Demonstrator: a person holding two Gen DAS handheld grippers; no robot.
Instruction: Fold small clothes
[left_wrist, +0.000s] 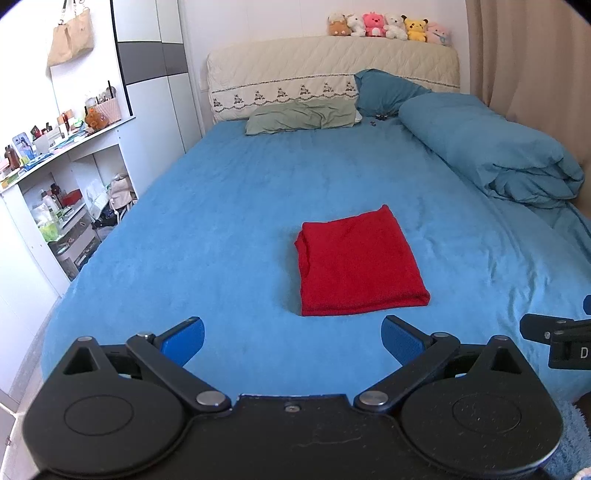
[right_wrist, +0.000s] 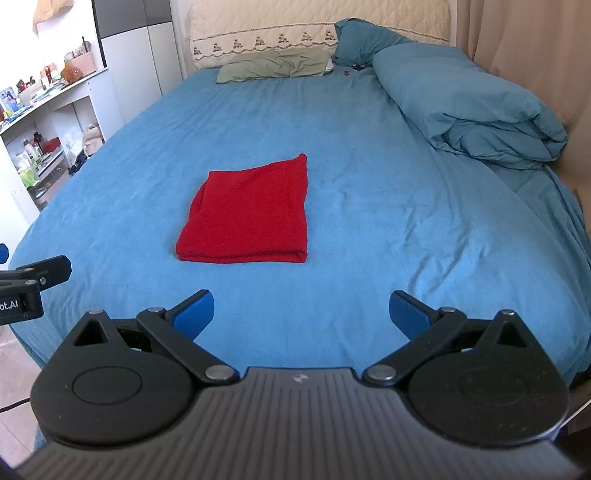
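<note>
Red garment (left_wrist: 360, 262) lies folded, tidy rectangle, mid-frame on bed (left_wrist: 221, 206). Left claw (left_wrist: 291, 341) spread, empty. Right claw (right_wrist: 301, 314) spread, empty. I judge fold done; no other clothes visible.

Your right claw (right_wrist: 301, 314) spread wide and empty above the near bed (right_wrist: 369, 184) edge, folded red cloth (right_wrist: 247, 214) lying flat just ahead, left claw (right_wrist: 33, 275) peeking in at your left, rolled blue duvet (right_wrist: 465, 107) far right.
</note>
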